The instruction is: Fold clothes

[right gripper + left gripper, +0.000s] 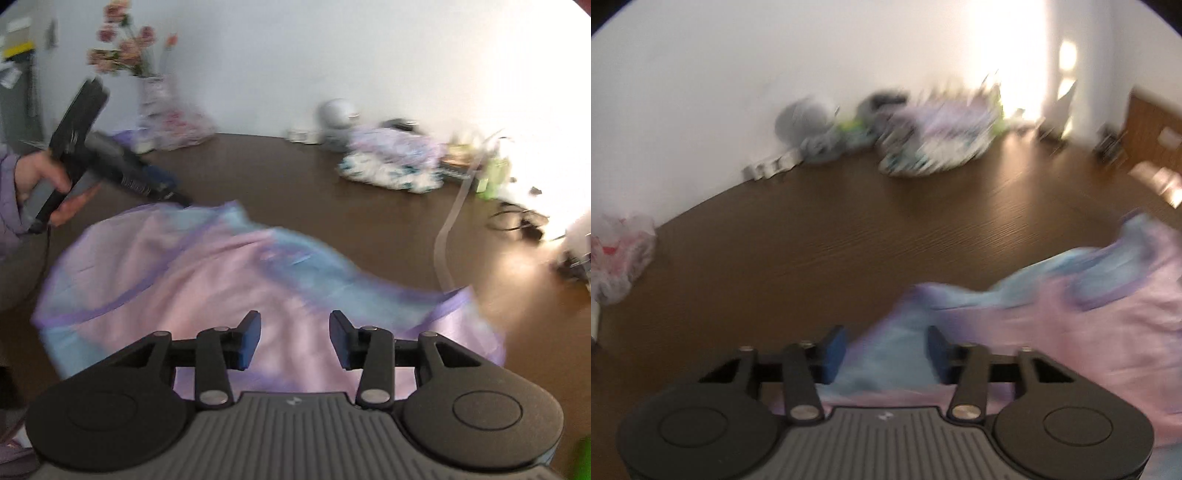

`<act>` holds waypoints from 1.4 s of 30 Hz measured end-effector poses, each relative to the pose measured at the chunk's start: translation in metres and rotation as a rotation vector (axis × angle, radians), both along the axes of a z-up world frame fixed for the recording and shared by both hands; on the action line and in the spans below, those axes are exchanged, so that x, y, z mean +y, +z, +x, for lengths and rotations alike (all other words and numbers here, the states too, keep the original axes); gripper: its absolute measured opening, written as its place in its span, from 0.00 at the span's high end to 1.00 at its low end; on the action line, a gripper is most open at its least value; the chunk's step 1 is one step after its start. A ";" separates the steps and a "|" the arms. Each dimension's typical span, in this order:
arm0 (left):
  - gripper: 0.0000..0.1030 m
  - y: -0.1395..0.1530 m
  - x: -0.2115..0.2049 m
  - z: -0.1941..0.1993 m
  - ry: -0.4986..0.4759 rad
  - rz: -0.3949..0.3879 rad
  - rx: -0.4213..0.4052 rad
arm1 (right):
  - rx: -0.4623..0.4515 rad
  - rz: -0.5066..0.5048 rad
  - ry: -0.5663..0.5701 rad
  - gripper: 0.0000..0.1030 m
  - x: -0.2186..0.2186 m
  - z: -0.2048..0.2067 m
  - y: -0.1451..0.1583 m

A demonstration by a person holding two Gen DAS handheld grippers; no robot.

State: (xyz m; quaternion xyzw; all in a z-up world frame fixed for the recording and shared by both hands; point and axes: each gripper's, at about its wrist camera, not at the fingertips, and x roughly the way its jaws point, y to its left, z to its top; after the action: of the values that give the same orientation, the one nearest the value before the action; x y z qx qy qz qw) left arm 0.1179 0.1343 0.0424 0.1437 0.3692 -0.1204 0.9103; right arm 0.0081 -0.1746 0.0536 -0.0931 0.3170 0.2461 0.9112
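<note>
At nine o'clock in my right wrist view I see the person's hand (44, 184) holding my left gripper (162, 186) at the far left edge of the pink-and-blue garment (207, 273), which lies rumpled across the brown counter (332, 206). From its own camera, the left gripper (886, 349) has its jaws apart with a blue fold of cloth lying between them, not pinched. Moving rightward, my right gripper (294, 338) hovers over the near hem at six o'clock, its jaws likewise apart and gripping nothing. At one o'clock, well apart from the garment, sits a bundle of floral cloth (391, 162) near the wall. Both views are smeared by motion, so seams are hard to trace. I judge we are between grasps, either spreading the garment or setting up a fold; next I need each pair of jaws to close on an edge or corner.
</note>
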 end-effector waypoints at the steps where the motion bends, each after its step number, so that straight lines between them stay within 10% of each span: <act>1: 0.58 -0.007 0.004 0.007 0.005 0.001 -0.003 | 0.001 -0.028 -0.014 0.55 -0.002 0.012 0.001; 8: 0.56 -0.033 0.021 0.005 -0.067 -0.161 -0.029 | 0.044 -0.162 -0.017 0.46 0.036 0.090 -0.024; 14: 0.80 -0.035 0.037 -0.012 0.096 -0.147 -0.103 | 0.055 -0.090 -0.050 0.96 0.041 0.106 -0.039; 16: 0.81 -0.038 0.043 -0.019 0.144 -0.162 -0.132 | 0.057 -0.046 -0.109 0.98 0.034 0.113 -0.043; 22: 0.76 -0.035 0.051 -0.022 0.221 -0.179 -0.131 | 0.045 0.058 -0.246 0.83 0.009 0.118 -0.041; 26: 0.65 -0.022 0.043 -0.029 0.263 -0.105 -0.129 | 0.038 0.088 -0.150 0.55 0.002 0.087 -0.018; 34: 0.45 0.008 0.008 -0.077 0.097 -0.366 -0.010 | 0.115 0.078 -0.021 0.55 0.004 0.051 -0.027; 37: 0.49 -0.004 -0.018 -0.086 0.051 -0.381 0.037 | 0.116 0.109 -0.011 0.56 0.006 0.056 -0.037; 42: 0.87 -0.024 -0.034 -0.097 0.092 -0.400 0.057 | 0.072 0.150 -0.068 0.58 0.001 0.058 -0.041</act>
State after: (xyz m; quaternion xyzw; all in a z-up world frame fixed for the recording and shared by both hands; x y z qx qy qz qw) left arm 0.0213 0.1005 0.0180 -0.0604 0.3695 -0.1537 0.9144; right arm 0.0663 -0.1733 0.0123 -0.0047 0.3332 0.2413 0.9114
